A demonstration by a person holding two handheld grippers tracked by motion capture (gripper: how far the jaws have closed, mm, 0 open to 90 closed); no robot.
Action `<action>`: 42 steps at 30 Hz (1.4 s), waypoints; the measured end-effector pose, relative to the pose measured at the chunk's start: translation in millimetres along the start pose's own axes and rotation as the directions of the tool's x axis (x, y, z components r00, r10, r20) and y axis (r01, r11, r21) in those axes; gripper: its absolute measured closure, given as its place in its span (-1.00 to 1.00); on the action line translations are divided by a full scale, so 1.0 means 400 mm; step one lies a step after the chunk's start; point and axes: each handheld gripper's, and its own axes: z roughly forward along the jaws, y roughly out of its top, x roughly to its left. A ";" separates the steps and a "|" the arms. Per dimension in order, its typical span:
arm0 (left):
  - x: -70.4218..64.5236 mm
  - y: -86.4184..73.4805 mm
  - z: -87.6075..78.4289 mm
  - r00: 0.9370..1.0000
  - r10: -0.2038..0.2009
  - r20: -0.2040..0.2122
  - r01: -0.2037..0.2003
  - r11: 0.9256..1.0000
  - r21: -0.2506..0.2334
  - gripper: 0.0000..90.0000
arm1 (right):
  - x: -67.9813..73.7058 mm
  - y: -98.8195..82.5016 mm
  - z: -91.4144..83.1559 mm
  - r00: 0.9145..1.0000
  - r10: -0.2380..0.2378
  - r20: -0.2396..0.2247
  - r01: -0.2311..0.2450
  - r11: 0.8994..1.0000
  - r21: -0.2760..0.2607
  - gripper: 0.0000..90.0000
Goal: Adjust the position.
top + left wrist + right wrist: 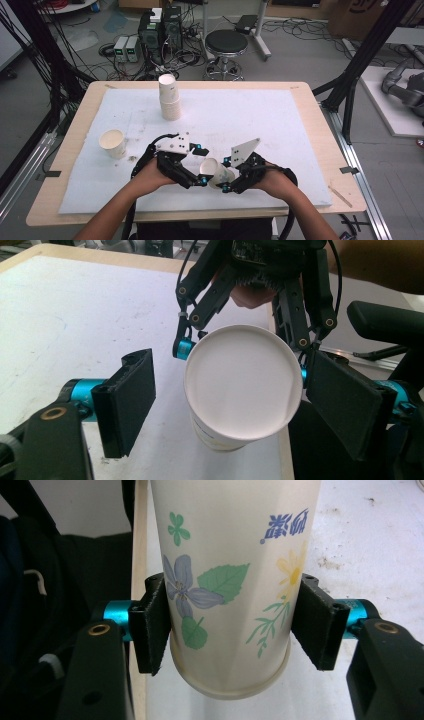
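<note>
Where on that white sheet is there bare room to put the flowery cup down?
The widest bare stretch of the white sheet runs from the cup stack to the right edge. The lone cup borders a smaller patch at left. Front centre is crowded: both grippers meet around the flowery cup.

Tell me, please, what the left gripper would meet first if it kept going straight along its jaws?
Most likely the open mouth of the paper cup held by the right gripper; the left gripper has its open jaws either side of the rim, though depth is unclear.
</note>
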 end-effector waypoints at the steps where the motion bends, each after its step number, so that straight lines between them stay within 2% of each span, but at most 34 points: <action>1: 0.000 0.000 0.000 1.000 0.002 -0.002 -0.002 1.000 0.008 -0.56 | -0.001 0.003 -0.001 1.000 -0.003 0.001 0.003 1.000 0.009 -0.15; 6: -0.001 -0.002 0.003 1.000 -0.002 -0.002 0.002 1.000 0.026 -0.55 | -0.002 0.014 -0.006 1.000 -0.020 0.002 0.020 0.999 0.049 -0.15; 12: -0.001 -0.003 0.009 1.000 0.014 0.004 -0.014 0.997 0.070 -0.54 | 0.000 0.026 -0.002 0.999 -0.042 0.002 0.041 0.993 0.109 -0.15; 16: -0.001 -0.005 0.017 1.000 0.018 0.009 -0.019 0.995 0.095 -0.52 | 0.002 0.036 0.007 0.998 -0.068 0.011 0.065 0.984 0.166 -0.15; 22: 0.000 -0.008 0.027 0.999 0.019 0.029 -0.023 0.993 0.120 -0.42 | 0.006 0.053 0.015 0.997 -0.075 0.006 0.073 0.979 0.193 -0.15; 27: 0.002 -0.010 0.031 0.999 0.018 0.035 -0.023 0.991 0.133 -0.25 | 0.006 0.055 0.021 0.997 -0.083 -0.001 0.081 0.974 0.211 -0.15; 29: 0.001 -0.011 0.034 0.999 0.024 0.043 -0.030 0.989 0.148 -0.20 | 0.002 0.056 0.027 0.994 -0.109 -0.002 0.107 0.969 0.221 -0.15; 30: 0.001 -0.011 0.036 0.999 0.026 0.047 -0.033 0.988 0.152 -0.20 | 0.007 0.055 0.026 0.997 -0.079 -0.003 0.077 0.967 0.241 -0.15; 35: 0.000 -0.014 0.041 0.998 0.033 0.052 -0.041 0.984 0.171 -0.17 | 0.010 0.057 0.031 0.997 -0.074 -0.006 0.073 0.960 0.269 -0.15; 37: -0.002 -0.013 0.040 0.998 0.032 0.051 -0.040 0.985 0.167 -0.17 | 0.011 0.057 0.031 0.997 -0.071 -0.011 0.071 0.958 0.277 -0.18; 39: -0.001 -0.016 0.038 0.999 0.029 0.039 -0.035 0.987 0.159 -0.16 | 0.013 0.057 0.029 0.998 -0.069 0.002 0.066 0.961 0.269 -0.28; 42: 0.001 -0.025 0.032 1.000 0.019 0.022 -0.022 0.990 0.138 -0.16 | 0.007 0.054 0.013 0.999 -0.035 0.035 0.027 0.980 0.195 -0.52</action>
